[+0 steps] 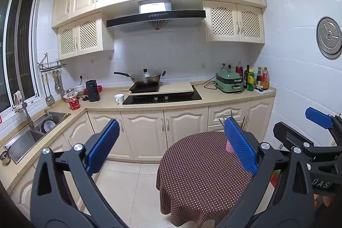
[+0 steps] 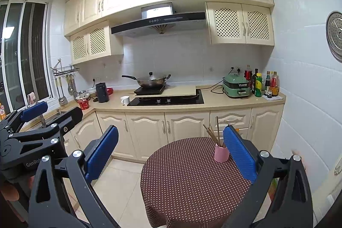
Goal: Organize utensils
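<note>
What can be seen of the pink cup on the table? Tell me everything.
The pink cup is a small, plain cylinder, matte, maybe plastic or ceramic. It stands upright near the far right edge of the dotted tablecloth. Several brown chopsticks stand in it, fanning out above the rim. Nothing grips it. In the left wrist view a gripper finger hides most of it.

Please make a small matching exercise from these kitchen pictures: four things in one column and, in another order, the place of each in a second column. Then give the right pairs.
Things
1. pink cup
2. wok
3. white mug
4. green cooker

Places
A. on the counter, left of the black hob
B. on the dotted round table
C. on the counter, beside the bottles
D. on the portable burner under the hood

Pairs: 1-B, 2-D, 3-A, 4-C
</note>
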`<state>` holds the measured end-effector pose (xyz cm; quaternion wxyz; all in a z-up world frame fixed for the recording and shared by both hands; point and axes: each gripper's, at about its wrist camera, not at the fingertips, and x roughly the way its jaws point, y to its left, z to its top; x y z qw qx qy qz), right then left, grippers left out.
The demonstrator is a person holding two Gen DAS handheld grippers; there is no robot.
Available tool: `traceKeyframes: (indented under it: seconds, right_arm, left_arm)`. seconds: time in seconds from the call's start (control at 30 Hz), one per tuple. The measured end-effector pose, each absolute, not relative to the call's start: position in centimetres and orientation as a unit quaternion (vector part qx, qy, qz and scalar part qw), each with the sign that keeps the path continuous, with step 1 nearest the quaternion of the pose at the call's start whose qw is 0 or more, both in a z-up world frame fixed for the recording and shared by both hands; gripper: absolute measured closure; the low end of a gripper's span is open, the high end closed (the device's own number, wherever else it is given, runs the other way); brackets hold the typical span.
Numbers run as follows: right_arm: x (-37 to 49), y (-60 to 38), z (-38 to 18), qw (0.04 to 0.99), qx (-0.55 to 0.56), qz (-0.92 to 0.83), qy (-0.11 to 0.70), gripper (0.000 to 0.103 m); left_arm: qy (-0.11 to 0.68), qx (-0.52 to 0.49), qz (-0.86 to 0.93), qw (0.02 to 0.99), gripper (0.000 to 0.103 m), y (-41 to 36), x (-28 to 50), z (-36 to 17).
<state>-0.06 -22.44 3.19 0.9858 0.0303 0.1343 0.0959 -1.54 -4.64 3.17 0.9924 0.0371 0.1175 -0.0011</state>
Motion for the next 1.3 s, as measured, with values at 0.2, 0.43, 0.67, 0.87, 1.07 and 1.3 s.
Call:
traceKeyframes:
  seconds: [0.2,0.43,0.67,0.87,1.07,1.3]
  right_arm:
    - [0.2,-22.4,3.1,0.985,0.033,0.094,0.138,0.008]
    - [0.8,-22.4,2.6,0.984,0.035,0.091,0.146,0.008]
    - [1.4,-22.6,2.3,0.984,0.038,0.087,0.150,0.008]
    - [1.8,-22.4,1.8,0.983,0.040,0.085,0.157,0.008]
    - [3.0,-22.2,1.4,0.982,0.042,0.082,0.165,0.008]
    - [5.1,-22.2,0.7,0.980,0.047,0.076,0.178,0.008]
  left_arm:
    - [0.119,0.040,-0.002,0.992,0.007,-4.6,-1.3,2.9]
    - [0.123,0.043,-0.005,0.991,0.007,-4.4,-0.5,2.5]
    - [0.127,0.047,-0.007,0.991,0.007,-4.6,0.2,2.2]
    - [0.134,0.049,-0.008,0.990,0.007,-4.7,1.3,1.6]
    - [0.143,0.052,-0.011,0.988,0.007,-4.5,2.8,1.1]
    - [0.153,0.057,-0.014,0.987,0.007,-4.6,5.1,0.4]
